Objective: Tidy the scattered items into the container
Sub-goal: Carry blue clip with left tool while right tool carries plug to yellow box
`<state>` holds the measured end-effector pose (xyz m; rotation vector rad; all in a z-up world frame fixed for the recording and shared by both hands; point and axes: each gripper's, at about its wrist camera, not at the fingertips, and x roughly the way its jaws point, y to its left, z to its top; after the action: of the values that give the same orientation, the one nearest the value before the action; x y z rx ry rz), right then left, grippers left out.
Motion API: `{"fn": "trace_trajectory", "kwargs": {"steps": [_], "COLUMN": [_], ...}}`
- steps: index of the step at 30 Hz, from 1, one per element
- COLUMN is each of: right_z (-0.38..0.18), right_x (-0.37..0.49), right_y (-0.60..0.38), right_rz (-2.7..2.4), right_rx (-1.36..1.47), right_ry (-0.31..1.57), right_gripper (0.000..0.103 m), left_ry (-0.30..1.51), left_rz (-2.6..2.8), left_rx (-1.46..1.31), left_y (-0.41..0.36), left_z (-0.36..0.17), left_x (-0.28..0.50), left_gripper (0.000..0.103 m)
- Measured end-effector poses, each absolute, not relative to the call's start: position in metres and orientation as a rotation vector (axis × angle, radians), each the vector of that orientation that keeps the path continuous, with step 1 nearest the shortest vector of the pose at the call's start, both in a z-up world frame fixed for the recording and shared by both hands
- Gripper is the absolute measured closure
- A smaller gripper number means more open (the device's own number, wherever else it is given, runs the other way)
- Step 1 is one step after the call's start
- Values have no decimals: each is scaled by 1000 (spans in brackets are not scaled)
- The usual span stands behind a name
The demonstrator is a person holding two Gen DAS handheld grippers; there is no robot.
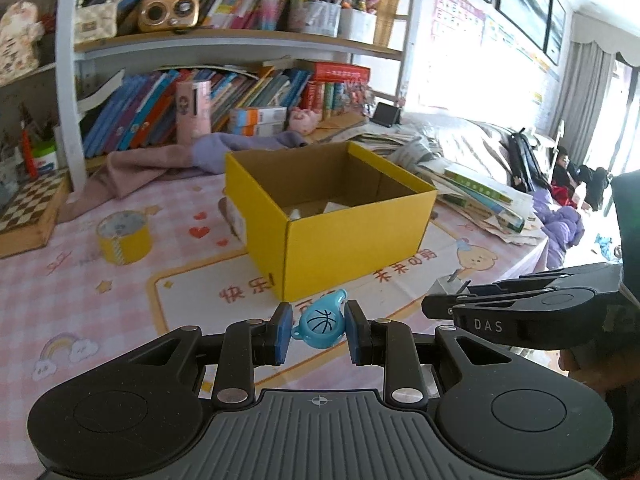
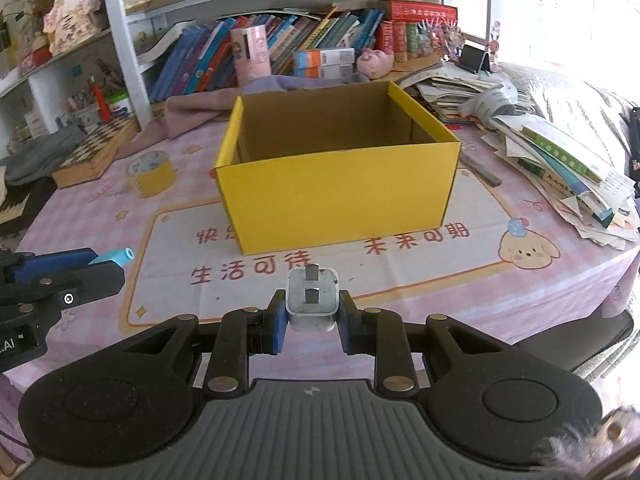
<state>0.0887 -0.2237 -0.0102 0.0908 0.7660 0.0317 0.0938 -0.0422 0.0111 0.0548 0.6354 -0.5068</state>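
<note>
A yellow cardboard box (image 1: 344, 240) stands open on the pink tablecloth, also ahead in the right wrist view (image 2: 340, 196). My left gripper (image 1: 319, 330) is shut on a light blue whistle (image 1: 320, 326) with a basketball print, held above the cloth in front of the box. My right gripper (image 2: 312, 312) is shut on a white plug adapter (image 2: 312, 298), prongs facing forward, also short of the box. In the left wrist view the right gripper (image 1: 444, 304) shows at the right with the plug adapter (image 1: 448, 286). The left gripper (image 2: 106, 262) with the whistle (image 2: 116, 257) shows at the left of the right wrist view.
A roll of yellow tape (image 2: 151, 178) lies left of the box, with a chessboard case (image 2: 96, 152) beyond it. Stacked books and papers (image 2: 560, 168) crowd the right side. A pink cloth (image 1: 136, 172) and a bookshelf (image 1: 240, 92) stand behind the box. Something white lies inside the box (image 1: 332, 207).
</note>
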Motion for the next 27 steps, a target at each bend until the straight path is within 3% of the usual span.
{"fn": "trace_trajectory", "kwargs": {"steps": [16,27], "right_z": [-18,-2], "right_x": [99,116], "right_y": [-252,-268], "right_rz": [2,13], "right_rx": [122,97], "right_ry": [787,705], "right_gripper": [79,79], "left_ry": [661,572], "left_rz": [-547,-577], "left_rx": [82,99], "left_y": [-74,-94], "left_z": [6,24], "left_x": [107,121], "left_gripper": [77,77]}}
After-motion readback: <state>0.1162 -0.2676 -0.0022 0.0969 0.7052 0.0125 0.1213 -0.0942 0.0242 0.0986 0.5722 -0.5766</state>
